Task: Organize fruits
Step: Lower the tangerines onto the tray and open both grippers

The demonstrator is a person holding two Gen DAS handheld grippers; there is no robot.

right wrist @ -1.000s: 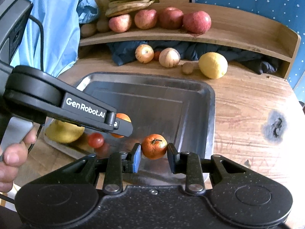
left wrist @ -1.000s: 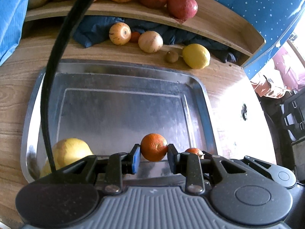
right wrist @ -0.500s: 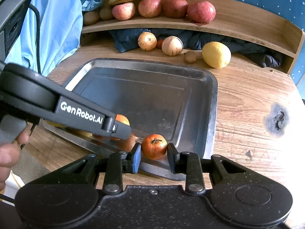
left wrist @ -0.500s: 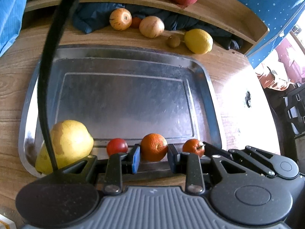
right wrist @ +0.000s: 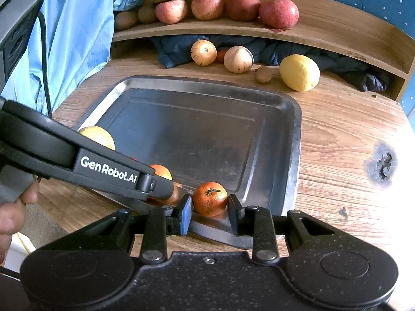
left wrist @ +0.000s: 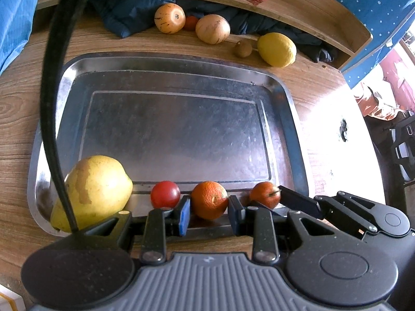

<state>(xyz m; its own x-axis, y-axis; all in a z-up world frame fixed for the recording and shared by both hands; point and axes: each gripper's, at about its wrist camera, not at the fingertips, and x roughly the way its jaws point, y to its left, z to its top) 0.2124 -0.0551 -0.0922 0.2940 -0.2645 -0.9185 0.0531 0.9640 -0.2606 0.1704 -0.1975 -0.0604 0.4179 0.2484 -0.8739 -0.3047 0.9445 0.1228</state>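
Observation:
A steel tray (left wrist: 166, 62) lies on the wooden table. My left gripper (left wrist: 209, 208) is shut on an orange (left wrist: 209, 200) over the tray's near rim. A red tomato (left wrist: 165, 194) and a large yellow pear (left wrist: 96, 189) lie in the tray to its left. My right gripper (right wrist: 209, 208) is shut on a second orange with a stem (right wrist: 209, 199) at the tray's near right corner (right wrist: 290, 202); this orange also shows in the left wrist view (left wrist: 264, 194). The left gripper's body (right wrist: 77, 160) crosses the right wrist view and partly hides the first orange (right wrist: 162, 171).
Behind the tray lie two pale round fruits (right wrist: 203, 52) (right wrist: 238, 59), a small kiwi (right wrist: 263, 74), a lemon (right wrist: 299, 72) and a dark blue cloth (right wrist: 179, 49). A wooden shelf (right wrist: 324, 29) holds red apples (right wrist: 278, 13) and bananas. A black cable (left wrist: 52, 119) hangs at left.
Both grippers have drawn back toward the tray's near edge with their oranges still held. The tomato and the pear have come fully into the left wrist view.

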